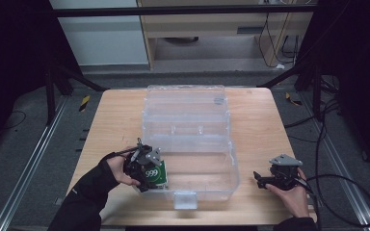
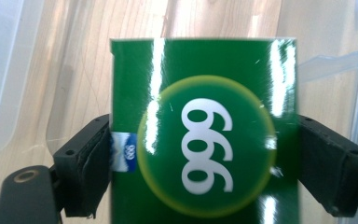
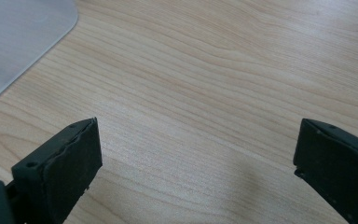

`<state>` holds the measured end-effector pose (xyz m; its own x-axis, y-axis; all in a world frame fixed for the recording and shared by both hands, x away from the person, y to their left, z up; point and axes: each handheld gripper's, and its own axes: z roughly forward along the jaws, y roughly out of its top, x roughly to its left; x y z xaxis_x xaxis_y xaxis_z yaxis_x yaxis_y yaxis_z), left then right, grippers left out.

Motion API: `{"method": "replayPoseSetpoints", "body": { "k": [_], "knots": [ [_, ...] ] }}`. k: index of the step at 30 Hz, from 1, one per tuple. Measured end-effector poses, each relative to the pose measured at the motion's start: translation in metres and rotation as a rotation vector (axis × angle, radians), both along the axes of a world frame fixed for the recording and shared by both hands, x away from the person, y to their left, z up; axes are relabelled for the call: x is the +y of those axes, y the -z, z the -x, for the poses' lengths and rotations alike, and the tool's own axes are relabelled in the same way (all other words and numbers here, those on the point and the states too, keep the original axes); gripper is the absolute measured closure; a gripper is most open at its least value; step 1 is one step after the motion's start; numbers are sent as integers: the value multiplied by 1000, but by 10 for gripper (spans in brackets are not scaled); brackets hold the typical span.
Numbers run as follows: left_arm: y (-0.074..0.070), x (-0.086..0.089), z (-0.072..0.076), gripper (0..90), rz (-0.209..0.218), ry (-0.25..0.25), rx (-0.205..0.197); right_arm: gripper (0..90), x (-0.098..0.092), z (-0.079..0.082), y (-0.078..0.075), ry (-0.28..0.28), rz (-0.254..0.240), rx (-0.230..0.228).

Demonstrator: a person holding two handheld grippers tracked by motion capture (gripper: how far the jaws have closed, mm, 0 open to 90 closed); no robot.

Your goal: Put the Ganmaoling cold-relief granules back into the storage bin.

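Between your left fingers: the green box (image 2: 204,135), pinched by its two side faces, label up so it can go flat into the clear bin (image 1: 231,168).
Left gripper (image 1: 147,169): grasping the box at the bin's near-left corner.
Right gripper (image 1: 270,180): released, fingers spread over bare worktop (image 3: 223,79), clear of the bin.

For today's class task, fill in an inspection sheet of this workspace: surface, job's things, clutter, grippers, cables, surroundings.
Surface: wooden table, bare around the work.
Job's things: green box marked 999, at the near left corner of the clear plastic case, lid open.
Clutter: nothing seen.
Grippers: left gripper shut on the green box; right gripper open over the table.
Cables: black cable trails from the right gripper.
Surroundings: grey floor, dark frame.
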<state>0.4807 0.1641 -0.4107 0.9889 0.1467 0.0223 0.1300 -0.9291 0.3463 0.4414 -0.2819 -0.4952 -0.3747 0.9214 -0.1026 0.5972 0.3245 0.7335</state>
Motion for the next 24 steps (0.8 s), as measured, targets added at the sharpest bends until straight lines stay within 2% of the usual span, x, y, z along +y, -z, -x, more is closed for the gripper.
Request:
{"method": "replayPoseSetpoints", "body": {
  "k": [2, 8, 15, 19, 22, 24],
  "knots": [
    [-4, 0, 0, 126, 19, 1, -1, 14, 0, 0, 0, 0, -1, -1],
    [-16, 2, 0, 95, 35, -10, -45, 14, 0, 0, 0, 0, 1, -2],
    [-36, 16, 7, 146, 128, -43, -81, 14, -1, 0, 0, 3, -4, -1],
    [-43, 30, 12, 190, 183, -102, -128, 16, -1, 0, -1, 5, -10, -1],
    [-45, 44, 15, 207, 242, -177, -151, 18, -1, 1, -1, 10, -12, 0],
    [-44, 55, 16, 208, 267, -230, -169, 20, -1, 1, -2, 12, -15, -9]
  ]
}}
